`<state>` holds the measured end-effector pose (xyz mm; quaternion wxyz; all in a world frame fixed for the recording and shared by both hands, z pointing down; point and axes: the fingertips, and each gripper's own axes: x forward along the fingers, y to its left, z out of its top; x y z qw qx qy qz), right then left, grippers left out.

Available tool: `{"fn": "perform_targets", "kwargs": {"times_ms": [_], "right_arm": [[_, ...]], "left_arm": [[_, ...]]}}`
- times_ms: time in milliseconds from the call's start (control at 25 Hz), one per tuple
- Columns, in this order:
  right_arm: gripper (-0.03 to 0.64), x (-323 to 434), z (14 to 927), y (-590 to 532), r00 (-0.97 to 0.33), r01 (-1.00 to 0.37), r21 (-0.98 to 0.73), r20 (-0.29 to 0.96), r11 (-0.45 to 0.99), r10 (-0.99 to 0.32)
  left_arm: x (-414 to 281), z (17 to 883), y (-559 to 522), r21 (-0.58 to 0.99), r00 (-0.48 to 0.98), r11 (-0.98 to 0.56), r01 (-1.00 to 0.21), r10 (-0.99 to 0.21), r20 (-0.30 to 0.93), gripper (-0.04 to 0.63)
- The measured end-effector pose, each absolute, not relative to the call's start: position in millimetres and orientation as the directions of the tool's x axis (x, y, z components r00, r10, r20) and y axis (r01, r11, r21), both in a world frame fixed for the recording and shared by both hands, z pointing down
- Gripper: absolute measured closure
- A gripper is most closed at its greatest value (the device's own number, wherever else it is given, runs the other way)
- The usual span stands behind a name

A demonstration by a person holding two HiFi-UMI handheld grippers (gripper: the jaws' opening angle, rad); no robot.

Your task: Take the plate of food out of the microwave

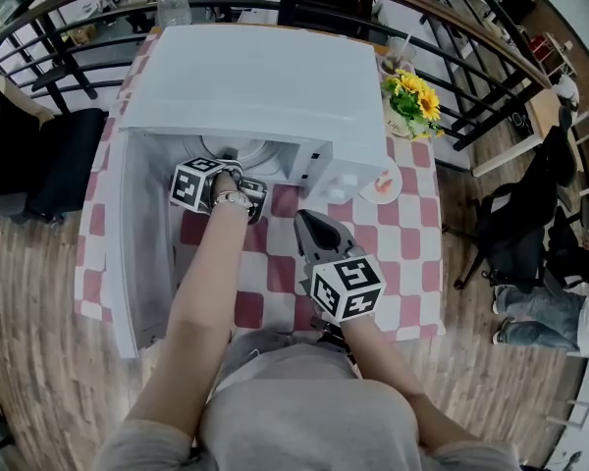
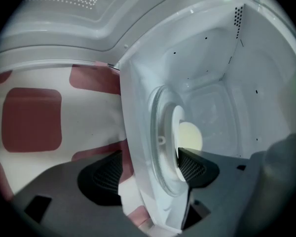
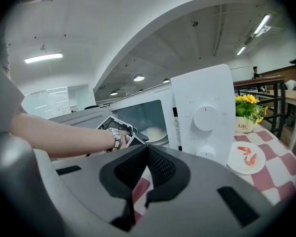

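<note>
The white microwave [image 1: 265,86] stands on the checked table with its door [image 1: 137,234] swung open to the left. Inside, a white plate [image 2: 179,127] with a pale round food [image 2: 190,137] rests on the glass turntable [image 2: 163,147]; it also shows as the plate [image 3: 154,132] in the right gripper view. My left gripper [image 2: 150,162] is at the oven's mouth [image 1: 231,160], open wide. One pad [image 2: 192,167] lies over the plate's near rim; the other pad [image 2: 106,174] stays outside by the oven's front lip. My right gripper [image 3: 147,154] hovers shut and empty over the table [image 1: 319,234].
A small plate of shrimp [image 1: 381,184] lies right of the microwave, with a pot of yellow flowers [image 1: 414,96] behind it. A water bottle [image 1: 173,3] stands at the table's far edge. Railings and chairs surround the table.
</note>
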<state>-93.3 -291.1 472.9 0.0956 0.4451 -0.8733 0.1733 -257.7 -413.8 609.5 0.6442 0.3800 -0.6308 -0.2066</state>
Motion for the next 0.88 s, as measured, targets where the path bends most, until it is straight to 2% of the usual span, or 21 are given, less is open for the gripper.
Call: {"fn": "perform_targets", "kwargs": {"times_ms": [600,760,880], "right_arm": [[0.594,-98,468,-276,-0.6,-0.8,-0.212,0.3,0.562,-0.741],[0.594,-96,466,-274,-0.601,-0.799,-0.206,0.295,0.565,-0.743],[0.594,-96,467,-273,-0.601,-0.799,-0.204,0.294,0.565,-0.743]], "left_arm": [[-258,610,-385,0.776,0.161,0.599,-0.196,-0.761,0.628,0.27],[-257,605,-385,0.783,0.168,0.584,-0.215,-0.767,0.619,0.312],[-256,599,-385,0.791,0.175,0.568,-0.227,-0.775,0.607,0.368]]}}
